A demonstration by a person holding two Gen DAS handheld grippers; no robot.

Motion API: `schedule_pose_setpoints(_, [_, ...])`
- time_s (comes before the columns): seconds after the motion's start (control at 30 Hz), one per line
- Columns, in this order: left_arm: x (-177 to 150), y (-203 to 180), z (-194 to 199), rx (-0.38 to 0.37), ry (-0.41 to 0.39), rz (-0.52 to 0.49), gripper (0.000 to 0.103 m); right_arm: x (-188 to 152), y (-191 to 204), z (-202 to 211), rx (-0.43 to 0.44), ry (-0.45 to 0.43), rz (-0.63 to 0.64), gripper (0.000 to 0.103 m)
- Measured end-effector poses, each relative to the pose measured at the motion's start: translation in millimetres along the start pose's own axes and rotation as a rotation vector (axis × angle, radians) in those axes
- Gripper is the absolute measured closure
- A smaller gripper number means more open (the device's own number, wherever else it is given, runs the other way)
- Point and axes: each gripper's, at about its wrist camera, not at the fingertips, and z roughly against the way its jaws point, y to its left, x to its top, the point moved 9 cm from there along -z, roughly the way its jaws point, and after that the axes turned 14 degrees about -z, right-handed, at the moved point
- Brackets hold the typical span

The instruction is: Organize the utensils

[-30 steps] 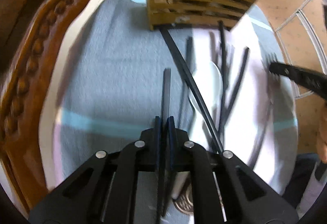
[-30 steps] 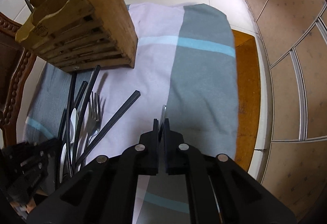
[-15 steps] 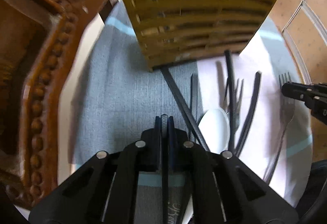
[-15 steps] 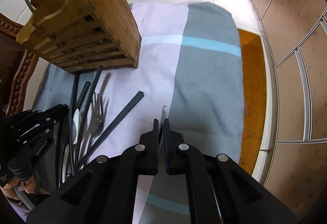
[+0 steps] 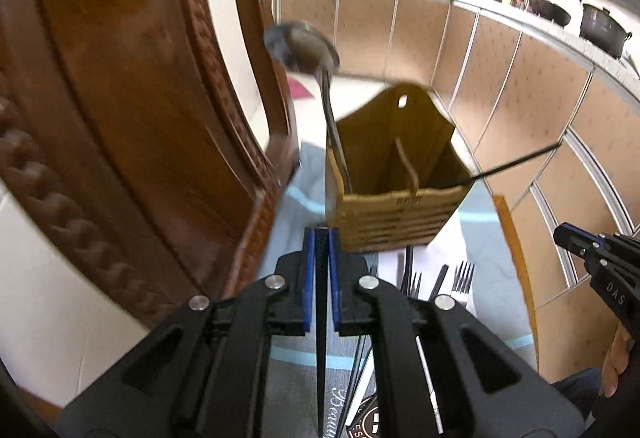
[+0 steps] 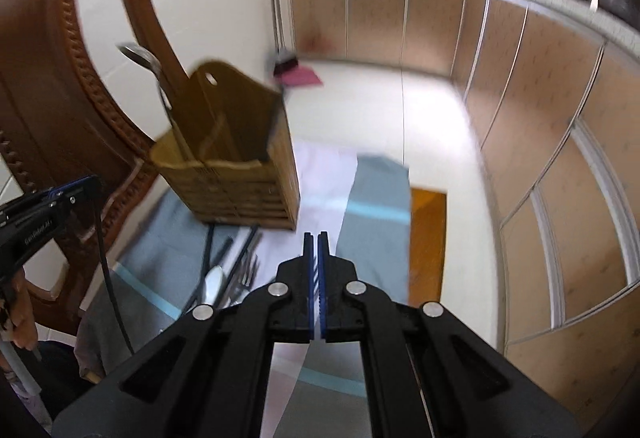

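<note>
Left view: left tool (image 5: 321, 238) clamps chopstick (image 5: 321, 338); right view lacks it.

One holder (image 5: 394, 194), one ladle (image 5: 300, 46), two forks (image 5: 460, 278).

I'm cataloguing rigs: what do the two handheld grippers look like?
Both are black plastic with blue pads lining the fingers and silver pivot screws. The left gripper and right gripper share this build. White lettering marks the bodies, seen from the opposite cameras.

slatted wooden caddy (image 5: 394, 214), cloth (image 6: 372, 198) (matt)
</note>
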Motion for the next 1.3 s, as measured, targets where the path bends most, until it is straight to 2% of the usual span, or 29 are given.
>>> schedule_pose_setpoints(0.07, [1,8,10,0.002,-0.007,-0.001,0.096,-2,2,-13,0.003,0.034,-0.01,0.1])
schedule_pose_setpoints(0.1, [9,18,1,-0.001,-0.006,0.001,0.096,-4,-1,-25,-0.008,0.066,-0.027,0.1])
schedule_pose_setpoints(0.17, [7,22,5,-0.002,-0.008,0.01,0.096,-11,-8,-49,-0.012,0.121,-0.062,0.079])
schedule_pose_setpoints(0.23, [5,28,12,-0.001,-0.014,0.022,0.096,-17,-19,-75,-0.028,0.157,-0.097,0.065])
schedule_pose_setpoints(0.27, [7,25,11,-0.002,-0.016,0.028,0.096,-20,-24,-92,-0.032,0.176,-0.108,0.064])
schedule_pose_setpoints(0.37, [7,23,8,-0.01,-0.024,0.04,0.096,-29,-37,-134,-0.02,0.272,-0.151,0.064])
schedule_pose_setpoints(0.6, [14,25,12,0.002,-0.048,0.041,0.096,-39,-38,-158,0.03,0.331,-0.154,0.064])
schedule_pose_setpoints(0.63, [15,25,14,0.006,-0.051,0.041,0.096,-41,-36,-159,0.036,0.338,-0.15,0.069])
schedule_pose_setpoints(0.67, [15,25,14,0.008,-0.055,0.042,0.096,-45,-34,-160,0.045,0.348,-0.141,0.081])
schedule_pose_setpoints(0.73, [16,26,16,0.014,-0.064,0.044,0.096,-50,-32,-158,0.045,0.365,-0.125,0.091])
schedule_pose_setpoints(0.83, [18,25,19,0.024,-0.074,0.038,0.096,-49,-27,-149,0.069,0.355,-0.126,0.1])
schedule_pose_setpoints(1.03, [21,28,27,0.028,-0.095,0.043,0.096,-38,-19,-109,0.056,0.259,-0.096,0.1])
schedule_pose_setpoints(1.3, [36,28,41,0.024,-0.137,0.042,0.096,9,7,-15,-0.012,-0.047,-0.019,0.101])
